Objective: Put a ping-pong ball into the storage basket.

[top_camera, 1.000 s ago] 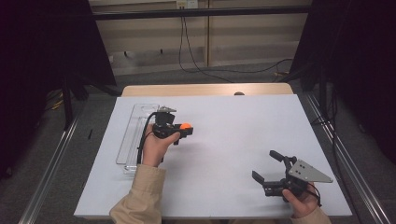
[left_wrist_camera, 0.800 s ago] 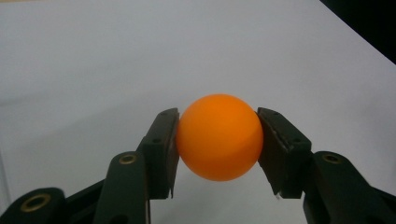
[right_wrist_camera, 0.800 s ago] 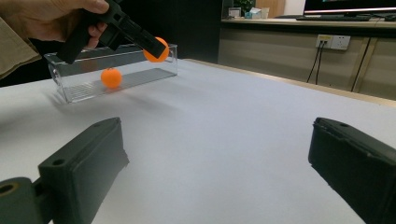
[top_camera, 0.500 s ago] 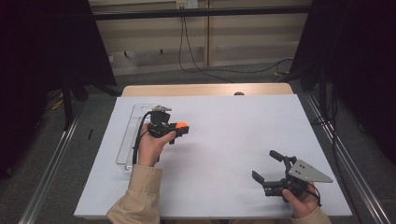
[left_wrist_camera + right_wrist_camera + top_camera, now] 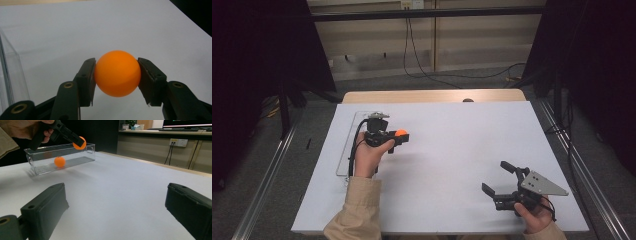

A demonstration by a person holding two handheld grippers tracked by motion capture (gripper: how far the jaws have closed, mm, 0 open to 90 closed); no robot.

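the left gripper point(image 5: 401, 135) is pinching a small round orange plastic ball point(image 5: 117, 73) tight betw. its jaws, hovering just right of the long clear plastic tray point(image 5: 350, 145) w/ a 2nd orange ball point(image 5: 59, 161) inside, while the right gripper point(image 5: 499, 181) is idling w/ jaws spread, well apart on the white bench point(image 5: 462, 150).

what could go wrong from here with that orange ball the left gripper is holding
The left gripper pinches the smooth orange ball only at two small spots on its sides, so it may squirt out and roll off the white table. It is held in the air beside the clear box, so a hasty release could miss or hit the rim. A second ball already in the box might make it bounce.
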